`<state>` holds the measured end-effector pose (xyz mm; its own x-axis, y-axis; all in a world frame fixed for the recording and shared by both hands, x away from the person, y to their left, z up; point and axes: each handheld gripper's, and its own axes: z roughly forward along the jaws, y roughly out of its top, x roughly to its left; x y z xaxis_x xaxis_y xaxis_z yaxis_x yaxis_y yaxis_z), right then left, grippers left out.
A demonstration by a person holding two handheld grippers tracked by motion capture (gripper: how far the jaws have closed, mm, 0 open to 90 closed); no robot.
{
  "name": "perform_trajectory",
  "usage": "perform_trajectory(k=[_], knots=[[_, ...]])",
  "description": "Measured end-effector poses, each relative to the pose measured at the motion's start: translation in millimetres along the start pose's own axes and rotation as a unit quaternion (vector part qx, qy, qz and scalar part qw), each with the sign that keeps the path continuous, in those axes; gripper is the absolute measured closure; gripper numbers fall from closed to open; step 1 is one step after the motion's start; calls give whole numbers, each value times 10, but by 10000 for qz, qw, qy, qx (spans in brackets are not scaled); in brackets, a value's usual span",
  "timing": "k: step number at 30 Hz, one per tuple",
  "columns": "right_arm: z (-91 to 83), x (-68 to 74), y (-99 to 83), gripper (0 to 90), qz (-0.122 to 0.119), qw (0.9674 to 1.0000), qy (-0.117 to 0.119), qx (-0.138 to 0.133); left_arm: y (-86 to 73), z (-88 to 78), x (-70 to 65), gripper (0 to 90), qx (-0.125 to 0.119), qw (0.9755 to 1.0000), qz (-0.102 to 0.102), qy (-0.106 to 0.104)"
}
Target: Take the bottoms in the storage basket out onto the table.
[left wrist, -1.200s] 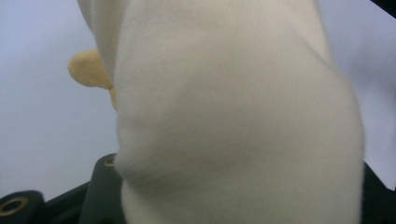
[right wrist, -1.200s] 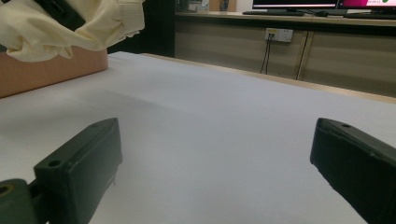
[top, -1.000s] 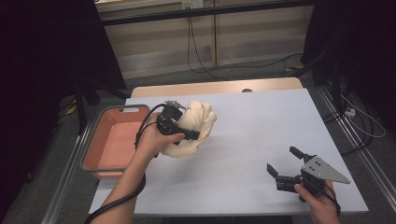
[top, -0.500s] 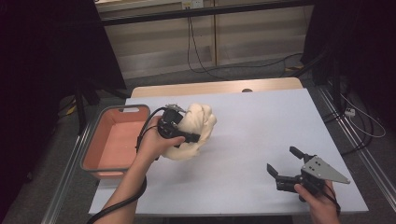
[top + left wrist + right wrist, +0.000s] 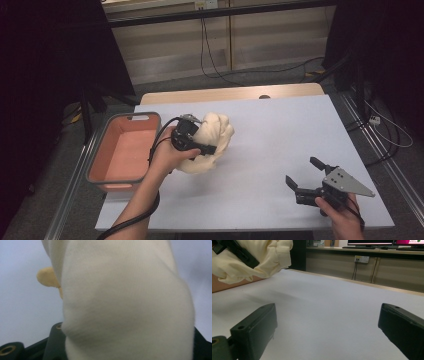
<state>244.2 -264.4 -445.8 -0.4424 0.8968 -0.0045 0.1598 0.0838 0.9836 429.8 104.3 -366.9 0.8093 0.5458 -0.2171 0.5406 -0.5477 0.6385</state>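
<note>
— Looking for the cream cloth bundle [image 5: 212, 142]? It's left of centre on the table [image 5: 280, 135], right beside the pink bin [image 5: 122, 152].

— Who's got it?

— Left gripper [image 5: 192, 142], jaws pinched tight on the cloth.

— And the right gripper [image 5: 307, 180]?

— Lower right, jaws wide apart, nothing btw them, well away from the bundle.

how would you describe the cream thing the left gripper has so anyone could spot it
On the white table, just right of the salmon-pink bin, the left gripper is shut on a bunched cream garment. It's the one soft, pale, crumpled thing there.
</note>
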Motion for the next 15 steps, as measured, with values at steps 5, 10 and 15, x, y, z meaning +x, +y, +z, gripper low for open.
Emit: perform_trajectory(k=[5, 10, 15], knots=[[-1, -1, 0, 19, -2, 10000, -2, 2, -15, 26, -1, 438, -6, 10000, 9, -27], [0, 1, 0, 19, -12, 10000, 1, 0, -36, 43, -10, 438, -52, 10000, 11, 2], [0, 1, 1, 19, -13, 10000, 2, -1, -56, 68, -12, 438, -31, 10000, 31, 2]])
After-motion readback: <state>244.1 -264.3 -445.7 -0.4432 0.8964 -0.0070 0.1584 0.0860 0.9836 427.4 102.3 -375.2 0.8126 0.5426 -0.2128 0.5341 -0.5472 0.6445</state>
